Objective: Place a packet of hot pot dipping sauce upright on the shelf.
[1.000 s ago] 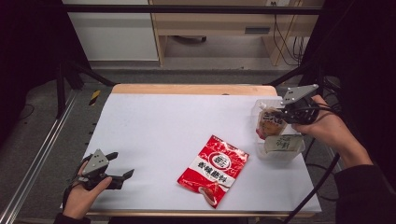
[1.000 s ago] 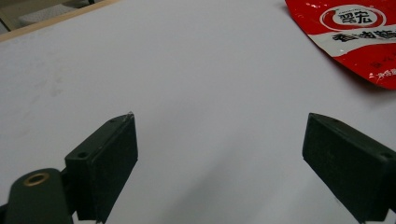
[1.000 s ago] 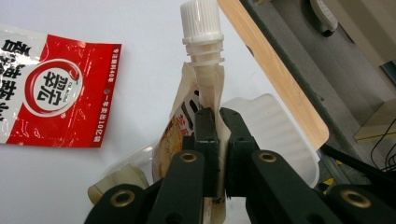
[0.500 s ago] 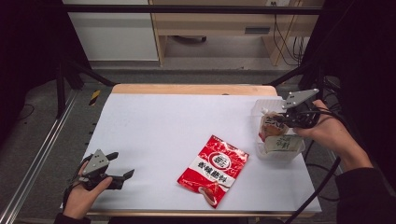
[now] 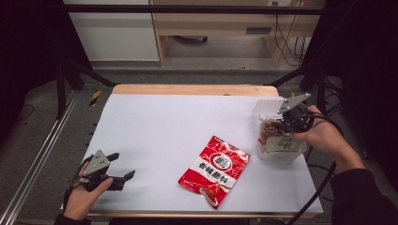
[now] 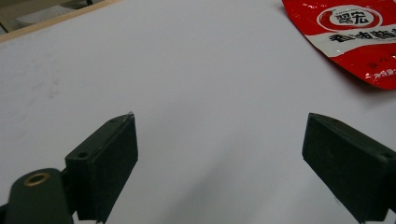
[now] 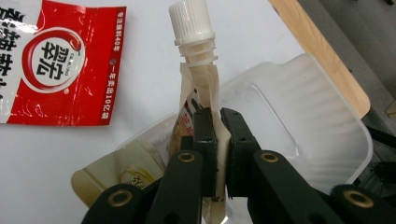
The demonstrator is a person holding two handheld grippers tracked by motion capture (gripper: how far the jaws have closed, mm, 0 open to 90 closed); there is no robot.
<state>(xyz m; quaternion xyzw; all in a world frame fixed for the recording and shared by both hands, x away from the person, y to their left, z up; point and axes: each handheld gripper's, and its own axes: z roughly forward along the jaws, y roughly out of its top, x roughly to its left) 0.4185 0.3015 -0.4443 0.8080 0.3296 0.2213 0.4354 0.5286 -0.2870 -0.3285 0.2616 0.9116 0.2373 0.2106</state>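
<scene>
My right gripper [image 7: 218, 122] is shut on the neck of a spouted pouch [image 7: 198, 88] with a white screw cap [image 7: 191, 21]. It holds the pouch upright over a clear plastic container [image 7: 303, 107]. In the high view this gripper [image 5: 276, 126] and the spouted pouch [image 5: 267, 132] sit above the container [image 5: 281, 159] at the table's right edge. Inside lies a pale pouch [image 5: 284, 144] with a green label. A red snack packet [image 5: 216, 168] lies flat on the white table. My left gripper [image 5: 122, 165] rests open at the near left, with nothing between its jaws [image 6: 219, 140].
The white table top [image 5: 164, 126] has a wooden strip [image 5: 192, 89] along its far edge. A metal frame rail [image 5: 37, 159] runs along the left side. The red packet [image 6: 359, 37] lies ahead and to the right of the left gripper. Cables hang off the right side.
The right gripper has come down with the spouted pouch toward the container. The left gripper and the red packet have stayed put.
</scene>
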